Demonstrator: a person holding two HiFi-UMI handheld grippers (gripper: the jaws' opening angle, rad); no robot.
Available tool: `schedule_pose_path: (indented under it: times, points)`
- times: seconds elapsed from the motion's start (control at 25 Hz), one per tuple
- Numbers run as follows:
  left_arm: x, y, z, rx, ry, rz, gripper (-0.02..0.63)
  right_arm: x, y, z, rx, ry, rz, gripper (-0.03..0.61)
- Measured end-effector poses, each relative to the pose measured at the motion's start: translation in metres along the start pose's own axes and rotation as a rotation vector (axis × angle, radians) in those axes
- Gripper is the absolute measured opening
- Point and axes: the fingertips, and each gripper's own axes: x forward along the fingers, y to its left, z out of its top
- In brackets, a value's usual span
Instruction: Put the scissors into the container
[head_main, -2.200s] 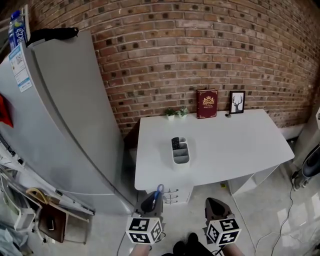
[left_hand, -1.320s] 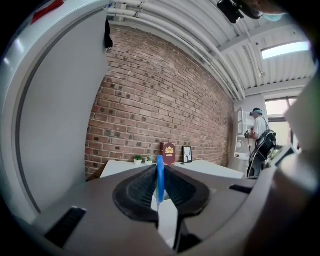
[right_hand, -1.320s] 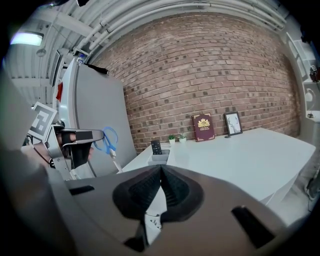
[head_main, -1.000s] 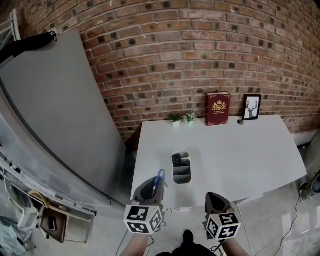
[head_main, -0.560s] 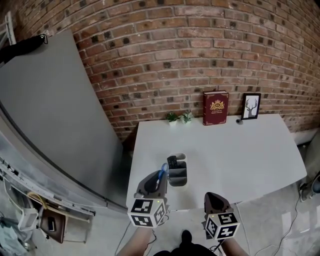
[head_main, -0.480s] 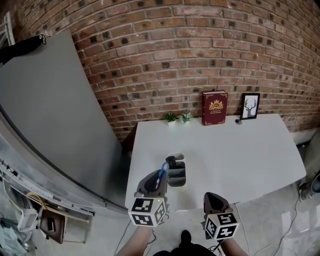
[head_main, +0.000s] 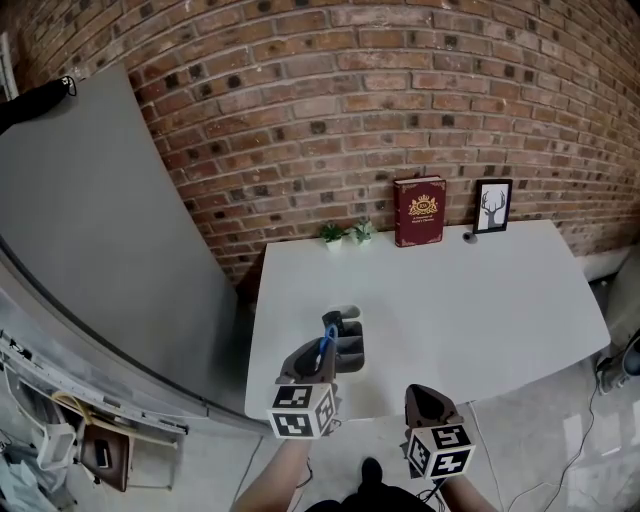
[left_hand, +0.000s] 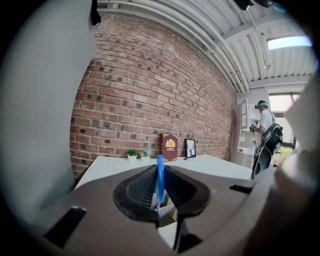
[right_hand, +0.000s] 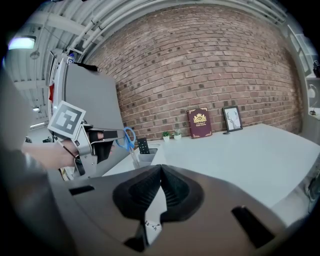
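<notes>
Blue-handled scissors (head_main: 323, 349) are pinched in my left gripper (head_main: 319, 353), which is shut on them. In the left gripper view the blue handle (left_hand: 160, 176) stands upright between the jaws. The right gripper view shows the scissors (right_hand: 128, 138) with their blades pointing down at the near end of the grey container (right_hand: 145, 158). That container (head_main: 347, 348) sits near the front left of the white table (head_main: 470, 300), with a black object (head_main: 332, 322) in its far compartment. My right gripper (head_main: 426, 398) is shut and empty, in front of the table edge.
A red book (head_main: 419, 210), a framed picture (head_main: 491, 206) and two small plants (head_main: 345, 233) line the brick wall at the back of the table. A tall grey cabinet (head_main: 90, 230) stands on the left. A person (left_hand: 262, 131) stands far off to the right.
My left gripper has carried the scissors forward from in front of the table to above the container's near end. The whole view has drawn closer to the table. The right gripper has barely moved.
</notes>
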Motion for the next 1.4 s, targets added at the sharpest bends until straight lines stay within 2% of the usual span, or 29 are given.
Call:
schedule_pose_path:
  times: [0.52, 0.88, 1.16, 1.4]
  points:
    - [0.008, 0.011, -0.04, -0.064, 0.106, 0.011, 0.041, 0.0, 0.007, -0.003, -0.002, 0.01, 0.015, 0.0]
    - [0.012, 0.008, -0.058, -0.131, 0.16, -0.046, 0.041, -0.003, 0.002, -0.005, 0.0, 0.013, 0.009, 0.0]
    - [0.014, 0.018, -0.063, -0.152, 0.159, -0.022, 0.041, -0.001, 0.003, -0.006, 0.004, 0.014, 0.012, 0.0]
    - [0.02, 0.022, -0.064, -0.15, 0.176, -0.046, 0.041, -0.002, 0.0, -0.008, 0.006, 0.02, 0.004, 0.0]
